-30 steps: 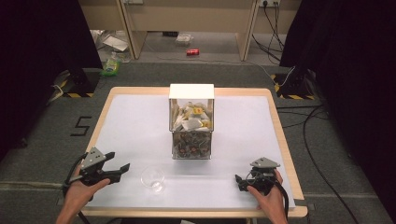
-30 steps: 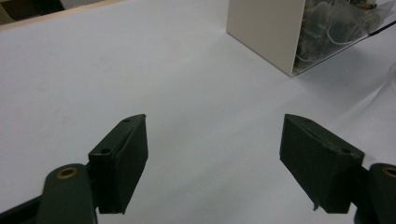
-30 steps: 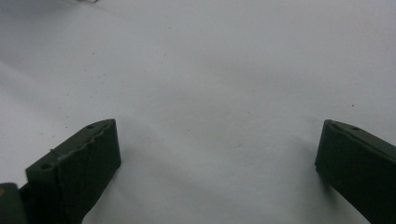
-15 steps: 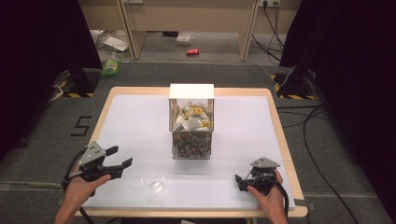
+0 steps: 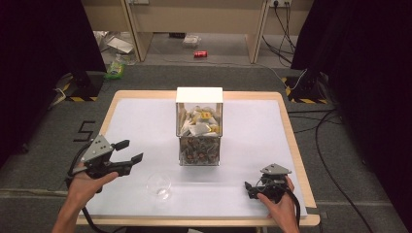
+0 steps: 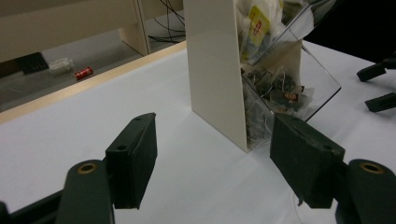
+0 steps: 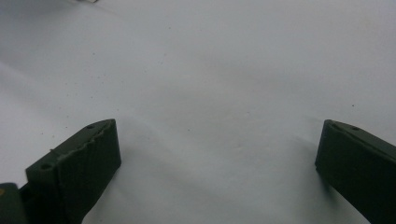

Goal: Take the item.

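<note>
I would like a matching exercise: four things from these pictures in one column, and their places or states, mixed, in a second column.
1. left gripper
2. right gripper
3. glass
4. clear box

a. middle of the table, full of tea bags
b. near front edge, empty
c. raised, open
d. resting on the table, open

Pairs: 1-c, 2-d, 3-b, 4-a
</note>
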`<state>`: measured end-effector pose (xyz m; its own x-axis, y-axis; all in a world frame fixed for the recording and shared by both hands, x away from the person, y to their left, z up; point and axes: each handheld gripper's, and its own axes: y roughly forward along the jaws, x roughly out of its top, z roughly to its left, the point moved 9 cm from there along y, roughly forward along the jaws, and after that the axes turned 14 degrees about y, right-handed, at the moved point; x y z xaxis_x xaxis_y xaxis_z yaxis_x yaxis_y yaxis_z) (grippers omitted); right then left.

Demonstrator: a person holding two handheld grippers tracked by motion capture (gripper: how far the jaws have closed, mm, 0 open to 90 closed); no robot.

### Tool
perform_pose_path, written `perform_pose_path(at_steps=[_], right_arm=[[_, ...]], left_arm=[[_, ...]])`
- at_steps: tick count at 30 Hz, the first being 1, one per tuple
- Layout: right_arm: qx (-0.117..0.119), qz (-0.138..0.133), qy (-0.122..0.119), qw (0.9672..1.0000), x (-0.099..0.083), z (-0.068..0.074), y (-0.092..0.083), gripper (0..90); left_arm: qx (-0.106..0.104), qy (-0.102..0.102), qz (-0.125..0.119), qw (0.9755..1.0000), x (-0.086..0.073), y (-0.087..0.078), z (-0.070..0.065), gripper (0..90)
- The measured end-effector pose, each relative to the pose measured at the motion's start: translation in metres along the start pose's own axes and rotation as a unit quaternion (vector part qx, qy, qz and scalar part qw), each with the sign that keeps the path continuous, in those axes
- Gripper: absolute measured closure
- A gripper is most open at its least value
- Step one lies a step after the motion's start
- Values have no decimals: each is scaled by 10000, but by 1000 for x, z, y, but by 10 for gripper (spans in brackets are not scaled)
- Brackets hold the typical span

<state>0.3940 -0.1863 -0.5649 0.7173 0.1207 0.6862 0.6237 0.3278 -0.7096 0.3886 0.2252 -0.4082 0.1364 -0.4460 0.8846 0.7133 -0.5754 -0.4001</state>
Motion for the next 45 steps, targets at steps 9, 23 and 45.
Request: perform_pose_path(at_steps=[9,23,45], right_arm=[[-2,-1,3,10000,0,0,0,7],[-1,-4,-7,10000,0,0,0,7],[0,-1,11,10000,0,0,0,7]], left_arm=[[-190,355,-172,9990,37,1,-11,340],[-502,568,-301,9967,70,13,-25,387],[-743,939,-429,9919,109,35,-42,450]])
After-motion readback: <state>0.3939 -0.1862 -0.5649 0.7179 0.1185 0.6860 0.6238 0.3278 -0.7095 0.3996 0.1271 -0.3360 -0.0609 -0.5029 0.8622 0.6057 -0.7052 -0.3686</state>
